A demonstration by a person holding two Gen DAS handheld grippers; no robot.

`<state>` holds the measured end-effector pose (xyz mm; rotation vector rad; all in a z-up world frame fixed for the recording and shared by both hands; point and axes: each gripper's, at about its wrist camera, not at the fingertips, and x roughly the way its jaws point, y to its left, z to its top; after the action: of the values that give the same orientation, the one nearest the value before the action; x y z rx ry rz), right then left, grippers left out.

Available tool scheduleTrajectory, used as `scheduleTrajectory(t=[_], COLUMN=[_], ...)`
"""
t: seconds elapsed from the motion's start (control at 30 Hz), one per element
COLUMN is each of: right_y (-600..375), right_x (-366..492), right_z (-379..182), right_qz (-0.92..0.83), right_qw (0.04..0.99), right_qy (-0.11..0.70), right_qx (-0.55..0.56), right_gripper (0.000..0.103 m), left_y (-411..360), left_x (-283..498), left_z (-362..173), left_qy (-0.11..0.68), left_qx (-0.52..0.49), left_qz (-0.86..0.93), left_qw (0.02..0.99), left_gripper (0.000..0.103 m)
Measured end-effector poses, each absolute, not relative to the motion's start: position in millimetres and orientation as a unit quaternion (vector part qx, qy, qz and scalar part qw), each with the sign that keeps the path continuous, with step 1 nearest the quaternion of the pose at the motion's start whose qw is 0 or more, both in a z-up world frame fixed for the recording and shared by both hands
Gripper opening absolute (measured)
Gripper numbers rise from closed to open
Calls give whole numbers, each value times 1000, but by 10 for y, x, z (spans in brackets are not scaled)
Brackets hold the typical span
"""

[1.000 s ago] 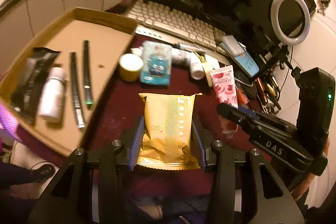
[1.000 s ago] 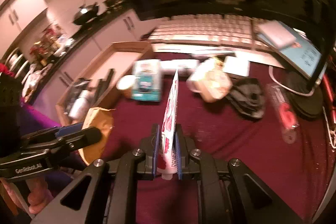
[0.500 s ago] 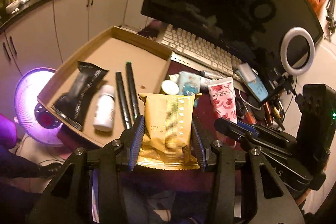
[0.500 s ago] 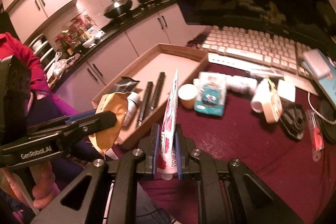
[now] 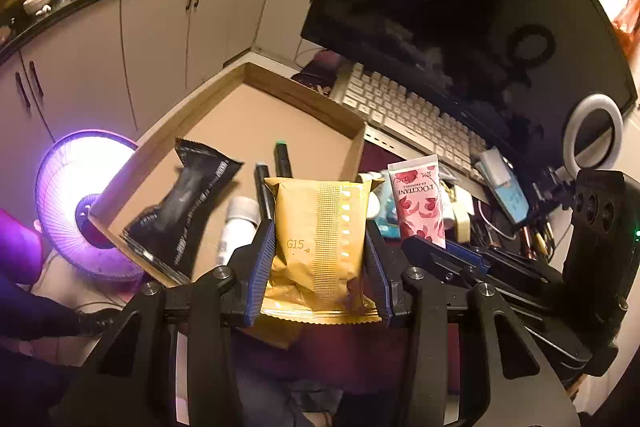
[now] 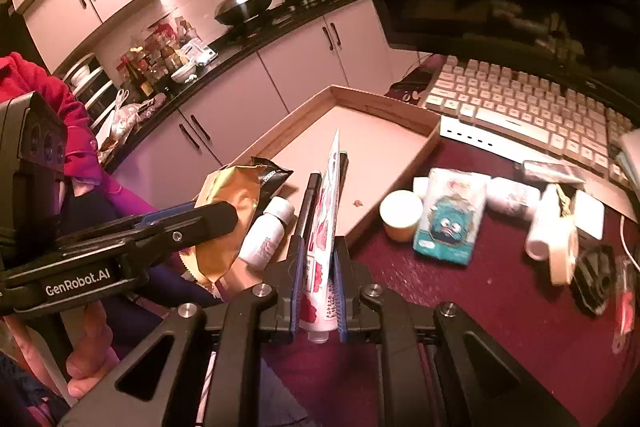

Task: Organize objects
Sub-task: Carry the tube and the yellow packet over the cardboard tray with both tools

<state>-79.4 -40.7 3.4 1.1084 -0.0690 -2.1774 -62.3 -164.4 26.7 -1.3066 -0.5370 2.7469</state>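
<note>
My left gripper (image 5: 318, 259) is shut on a gold foil packet (image 5: 320, 239) and holds it in the air near the front edge of the cardboard tray (image 5: 304, 99). The packet also shows in the right wrist view (image 6: 228, 211). My right gripper (image 6: 318, 263) is shut on a pink floral hand-cream tube (image 6: 326, 211), cap down, held just right of the left gripper; the tube also shows in the left wrist view (image 5: 418, 203). In the tray lie a black packet (image 5: 188, 211), a white bottle (image 6: 266, 231) and two dark pens (image 5: 280, 163).
On the maroon table (image 6: 460, 307) lie a small yellow-lidded jar (image 6: 400, 215), a teal monster-face pack (image 6: 450, 221), white tubes and a tape roll (image 6: 560, 247). A white keyboard (image 6: 520, 103) and dark monitor stand behind. A glowing purple fan (image 5: 80, 195) stands on the floor at left.
Both grippers have lifted and drawn back leftward with their loads, from over the table to near the tray's front edge. Both stay shut.
</note>
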Motion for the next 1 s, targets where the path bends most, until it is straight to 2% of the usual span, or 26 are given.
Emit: scheduleTrajectory(t=[0.47,0.67,1.0], right_y=[-832,-934,-1095], right_x=[-1382,-1638,-1774], right_z=[-255,-405,-563], right_qz=[-822,-818,-812], right_qw=[344,335,335], right_qy=[-29,-35,-23], right_qx=[453,466,477], right_gripper=[12,12,12], left_y=[-1978,-2027,-2211], left_x=[-1292,-1575,-1654], left_z=[-24,-244,-434], left_qy=[-177,-155,-161], left_qx=[-449,-469,-487], left_qz=[876,869,858], left_qw=[3,-9,-13], left_gripper=[43,43,43])
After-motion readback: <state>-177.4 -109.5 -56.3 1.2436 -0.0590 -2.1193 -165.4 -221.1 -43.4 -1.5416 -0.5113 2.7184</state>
